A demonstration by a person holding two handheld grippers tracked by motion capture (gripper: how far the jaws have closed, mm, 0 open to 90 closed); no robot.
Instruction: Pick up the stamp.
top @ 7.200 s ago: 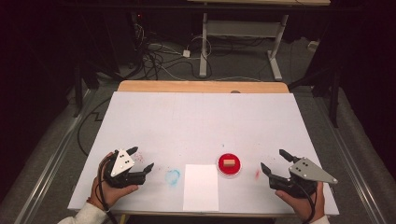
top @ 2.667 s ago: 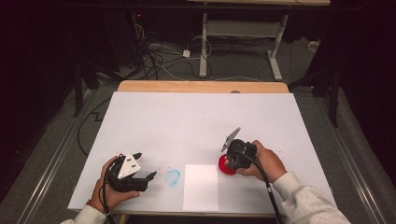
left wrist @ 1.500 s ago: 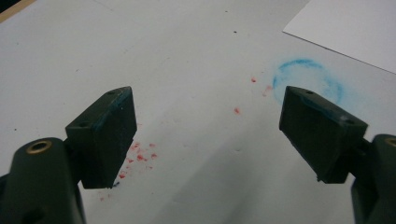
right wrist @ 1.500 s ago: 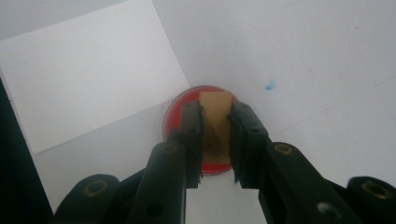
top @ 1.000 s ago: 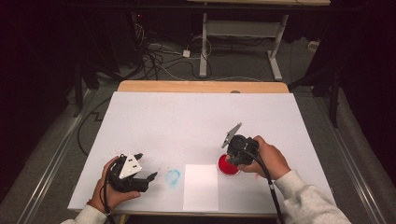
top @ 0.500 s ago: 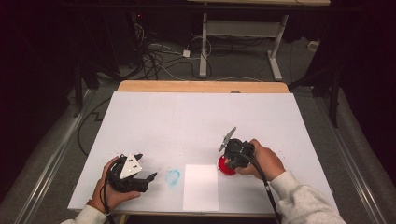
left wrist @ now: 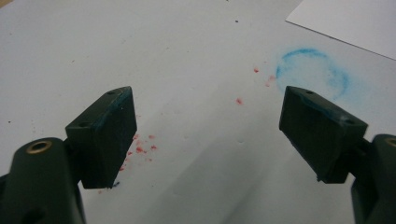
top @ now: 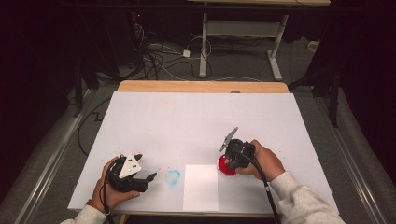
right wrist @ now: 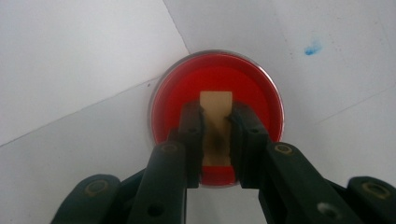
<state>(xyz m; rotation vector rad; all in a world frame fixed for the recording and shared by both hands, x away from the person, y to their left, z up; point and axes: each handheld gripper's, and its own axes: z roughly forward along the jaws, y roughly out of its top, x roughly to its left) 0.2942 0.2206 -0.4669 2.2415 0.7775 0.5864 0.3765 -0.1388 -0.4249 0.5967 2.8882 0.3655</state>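
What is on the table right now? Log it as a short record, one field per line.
surface: white table
left gripper: open, holding nothing, over bare table with red specks
right gripper: shut on wooden block
wooden block: small, tan, over the red dish
red dish: round, red inside, clear rim, beside the paper
paper: white sheet at the near edge, between the two hands
stain: blue ring left of the paper

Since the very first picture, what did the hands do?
The right gripper moved in from the table's right edge to the red dish and closed on the tan block in it. The left gripper, white paper and blue ring mark stayed put.
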